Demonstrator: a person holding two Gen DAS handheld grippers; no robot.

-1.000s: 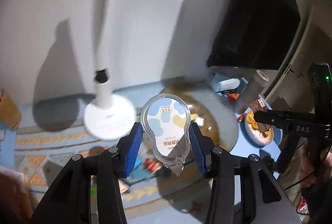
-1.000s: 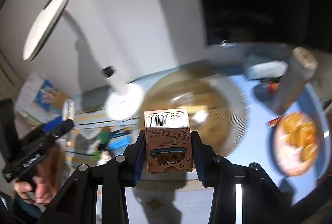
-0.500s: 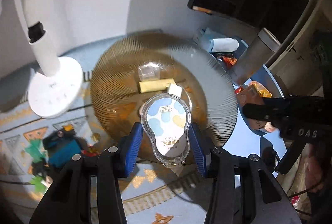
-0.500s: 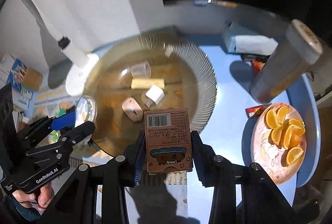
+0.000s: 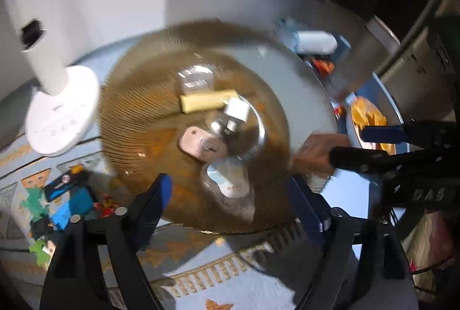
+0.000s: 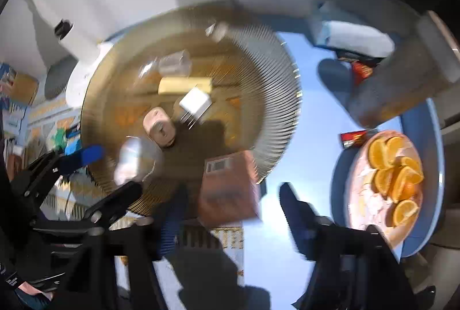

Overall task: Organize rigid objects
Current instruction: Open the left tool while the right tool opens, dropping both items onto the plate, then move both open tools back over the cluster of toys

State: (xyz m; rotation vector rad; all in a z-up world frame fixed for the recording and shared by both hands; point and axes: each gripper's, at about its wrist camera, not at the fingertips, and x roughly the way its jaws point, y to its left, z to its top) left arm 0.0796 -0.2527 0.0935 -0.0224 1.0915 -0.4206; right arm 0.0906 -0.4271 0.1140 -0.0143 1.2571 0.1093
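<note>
The ribbed amber glass dish (image 5: 135, 97) is taken as the landmark, evidently serving as the collecting place for the rigid items. The brown carton (image 6: 230, 189) is seen at its near rim, partly over the edge, blurred and clear of the spread jaws of the right gripper (image 6: 233, 212), which grip nothing. The clear plastic case (image 5: 230, 185) is seen inside the dish near its front edge, between but not touched by the wide-open jaws of the left gripper (image 5: 230, 192); whether it has settled cannot be told. Nearer the dish's centre lie a yellow bar (image 5: 208, 100), a pink block (image 5: 201, 144) and a white charger plug (image 6: 195, 103), gathered together.
</note>
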